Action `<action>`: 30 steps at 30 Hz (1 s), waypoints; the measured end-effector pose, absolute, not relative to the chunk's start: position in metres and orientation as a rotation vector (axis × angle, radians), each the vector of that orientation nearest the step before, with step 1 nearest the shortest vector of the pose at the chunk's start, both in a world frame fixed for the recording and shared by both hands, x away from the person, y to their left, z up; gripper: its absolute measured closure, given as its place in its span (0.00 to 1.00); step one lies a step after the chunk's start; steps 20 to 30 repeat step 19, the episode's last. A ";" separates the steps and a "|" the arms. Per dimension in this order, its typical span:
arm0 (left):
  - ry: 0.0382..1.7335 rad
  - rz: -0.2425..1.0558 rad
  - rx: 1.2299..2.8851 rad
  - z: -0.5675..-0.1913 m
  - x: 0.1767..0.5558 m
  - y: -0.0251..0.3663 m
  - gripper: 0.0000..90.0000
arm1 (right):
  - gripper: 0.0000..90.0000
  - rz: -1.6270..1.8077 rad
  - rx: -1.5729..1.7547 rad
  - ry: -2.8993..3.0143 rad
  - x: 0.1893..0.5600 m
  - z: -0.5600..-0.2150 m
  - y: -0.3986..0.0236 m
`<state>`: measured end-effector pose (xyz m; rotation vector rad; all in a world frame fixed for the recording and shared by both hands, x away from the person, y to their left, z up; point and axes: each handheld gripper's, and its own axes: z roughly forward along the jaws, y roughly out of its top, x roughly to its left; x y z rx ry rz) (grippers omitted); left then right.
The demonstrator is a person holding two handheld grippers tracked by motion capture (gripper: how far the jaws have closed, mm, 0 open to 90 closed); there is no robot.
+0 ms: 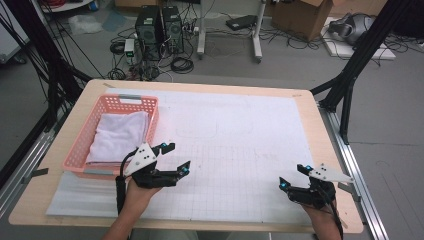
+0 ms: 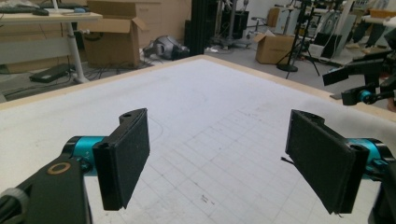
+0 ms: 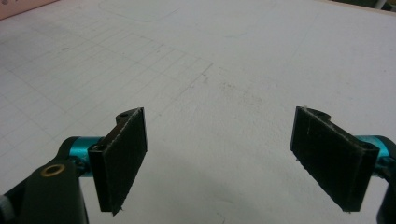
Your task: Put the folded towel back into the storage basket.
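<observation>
A pink plastic basket stands at the table's left side with a folded white towel lying in it. My left gripper hovers just right of the basket's near corner, open, nothing between its pads. My right gripper is near the front right of the table, also open and empty, its pads spread over the bare mat. In the left gripper view the right gripper shows farther off at the right edge.
A white gridded mat covers most of the wooden table. Beyond the table, the floor holds computer towers, cables, cardboard boxes and black frame legs.
</observation>
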<state>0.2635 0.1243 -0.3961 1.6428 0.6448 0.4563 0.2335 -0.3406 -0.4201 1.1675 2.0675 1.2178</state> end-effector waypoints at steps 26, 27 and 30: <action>0.685 0.420 1.670 -0.417 0.263 0.113 0.26 | 0.20 1.214 1.168 2.060 0.236 -0.423 -0.341; 0.685 0.420 1.670 -0.417 0.263 0.113 0.26 | 0.20 1.214 1.168 2.060 0.236 -0.423 -0.341; 0.685 0.420 1.670 -0.417 0.263 0.113 0.26 | 0.20 1.214 1.168 2.060 0.236 -0.423 -0.341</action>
